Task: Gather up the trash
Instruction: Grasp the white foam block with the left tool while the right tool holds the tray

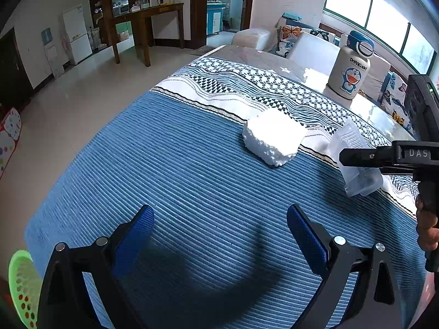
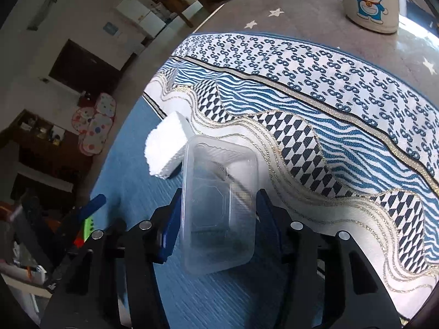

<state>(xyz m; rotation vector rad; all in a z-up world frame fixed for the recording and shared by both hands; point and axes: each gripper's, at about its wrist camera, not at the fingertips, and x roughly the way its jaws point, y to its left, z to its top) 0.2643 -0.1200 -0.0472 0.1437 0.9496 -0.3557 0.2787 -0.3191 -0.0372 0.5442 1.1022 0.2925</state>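
My right gripper (image 2: pixel 219 194) is shut on a clear plastic container (image 2: pixel 219 205), its blue pads pressing on the two long sides; the box tilts above the blue cloth. In the left wrist view the same container (image 1: pixel 352 137) sits in the right gripper's black fingers (image 1: pixel 356 156) at the right edge. A white foam block (image 1: pixel 274 139) lies on the cloth just left of the container, also seen as the foam block (image 2: pixel 167 145). My left gripper (image 1: pixel 221 211) hangs open over the blue striped cloth (image 1: pixel 164 178), nothing between its pads.
A Doraemon bottle (image 1: pixel 349 68) stands at the far side of the table. A green perforated basket (image 1: pixel 22 282) shows at the lower left, beyond the table edge. A person's hand (image 1: pixel 428 224) grips the right tool's handle. Sofa cushions (image 1: pixel 290 38) lie behind the table.
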